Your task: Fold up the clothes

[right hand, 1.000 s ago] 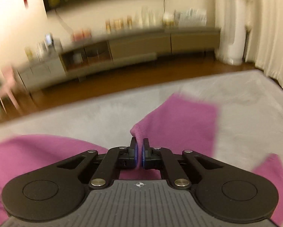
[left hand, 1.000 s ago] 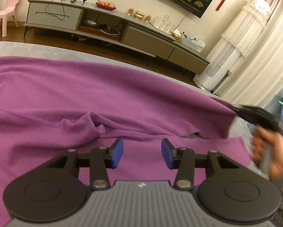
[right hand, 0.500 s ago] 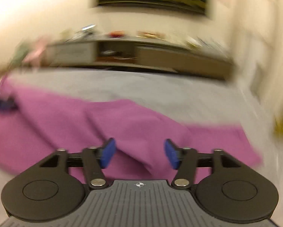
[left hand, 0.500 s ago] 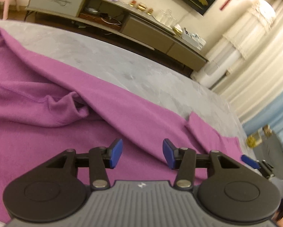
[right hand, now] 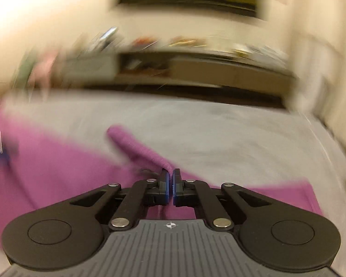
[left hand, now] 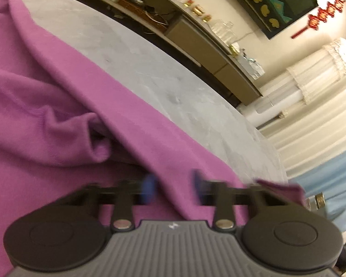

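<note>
A purple garment point(left hand: 45, 106) lies spread on a grey padded surface point(left hand: 131, 53), with a sleeve folded across its body. My left gripper point(left hand: 173, 190) is open and low over the garment, a fold of cloth lying between its blue fingers. In the blurred right wrist view my right gripper point(right hand: 170, 184) is shut on a raised ridge of the purple garment point(right hand: 136, 149) near its edge.
A long low TV cabinet point(left hand: 196, 32) with small items stands beyond the grey surface, a framed picture above it. White curtains point(left hand: 311, 120) and a tall white unit are at the right. The grey surface point(right hand: 219, 133) extends behind the cloth.
My right gripper was shut, opened half a second ago, and is now shut again on a fold of cloth. My left gripper tilted and moved in closer over the garment.
</note>
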Action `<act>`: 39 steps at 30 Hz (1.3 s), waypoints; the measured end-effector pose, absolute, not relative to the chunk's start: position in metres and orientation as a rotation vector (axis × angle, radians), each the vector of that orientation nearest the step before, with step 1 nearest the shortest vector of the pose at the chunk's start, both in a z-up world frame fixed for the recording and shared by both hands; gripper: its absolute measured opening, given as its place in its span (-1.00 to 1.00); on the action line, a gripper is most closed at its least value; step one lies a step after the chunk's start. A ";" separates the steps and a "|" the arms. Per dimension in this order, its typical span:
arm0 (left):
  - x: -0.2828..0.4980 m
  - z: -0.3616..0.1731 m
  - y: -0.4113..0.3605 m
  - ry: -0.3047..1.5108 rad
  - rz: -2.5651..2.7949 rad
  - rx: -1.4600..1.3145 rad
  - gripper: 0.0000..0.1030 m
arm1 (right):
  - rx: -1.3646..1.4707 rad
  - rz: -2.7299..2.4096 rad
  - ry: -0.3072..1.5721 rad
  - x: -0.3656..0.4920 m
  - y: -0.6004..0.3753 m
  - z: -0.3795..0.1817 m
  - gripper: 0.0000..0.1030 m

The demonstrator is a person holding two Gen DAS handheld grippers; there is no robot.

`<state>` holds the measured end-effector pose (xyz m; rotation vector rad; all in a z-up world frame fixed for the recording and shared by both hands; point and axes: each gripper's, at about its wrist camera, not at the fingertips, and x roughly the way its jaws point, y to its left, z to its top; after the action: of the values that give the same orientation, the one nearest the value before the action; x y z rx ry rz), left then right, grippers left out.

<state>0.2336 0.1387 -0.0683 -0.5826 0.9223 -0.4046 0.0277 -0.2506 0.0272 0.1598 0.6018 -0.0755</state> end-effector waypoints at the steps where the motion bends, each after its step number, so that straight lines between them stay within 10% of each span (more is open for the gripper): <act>1: 0.229 -0.064 0.137 0.900 -0.397 -0.565 -0.96 | 0.275 -0.121 0.593 0.018 -0.273 0.024 -0.99; 9: 0.151 -0.034 0.141 0.831 -0.359 -0.567 -0.97 | 0.774 -0.273 0.709 -0.020 -0.379 -0.040 -0.88; 12: 0.130 -0.042 0.142 0.856 -0.309 -0.560 -0.97 | 0.721 -0.244 0.713 -0.017 -0.375 -0.034 -0.43; 14: 0.133 -0.050 0.140 0.875 -0.282 -0.528 -0.95 | 0.592 -0.218 0.726 -0.016 -0.359 -0.027 0.00; 22: 0.152 -0.048 0.147 0.825 -0.254 -0.581 -0.28 | -0.464 -0.049 0.687 -0.029 -0.243 -0.020 0.37; 27: 0.167 -0.058 0.152 0.836 -0.207 -0.598 -0.32 | -0.875 0.028 0.619 -0.040 -0.206 -0.042 0.36; 34: 0.174 -0.061 0.144 0.839 -0.245 -0.540 -0.95 | -1.205 0.133 0.533 -0.044 -0.180 -0.065 0.31; 35: 0.173 -0.056 0.144 0.819 -0.247 -0.535 -0.96 | -1.213 0.139 0.525 -0.040 -0.182 -0.065 0.22; 37: 0.165 -0.040 0.151 0.758 -0.250 -0.571 -0.96 | -0.985 0.077 0.522 -0.020 -0.204 -0.036 -0.97; 39: 0.148 -0.021 0.165 0.696 -0.265 -0.625 -0.96 | -0.757 0.016 0.514 0.000 -0.226 -0.006 -0.94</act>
<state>0.1477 0.1650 -0.0206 -0.6249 0.6956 -0.2646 -0.0002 -0.2259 -0.0061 -0.7569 0.5144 0.0165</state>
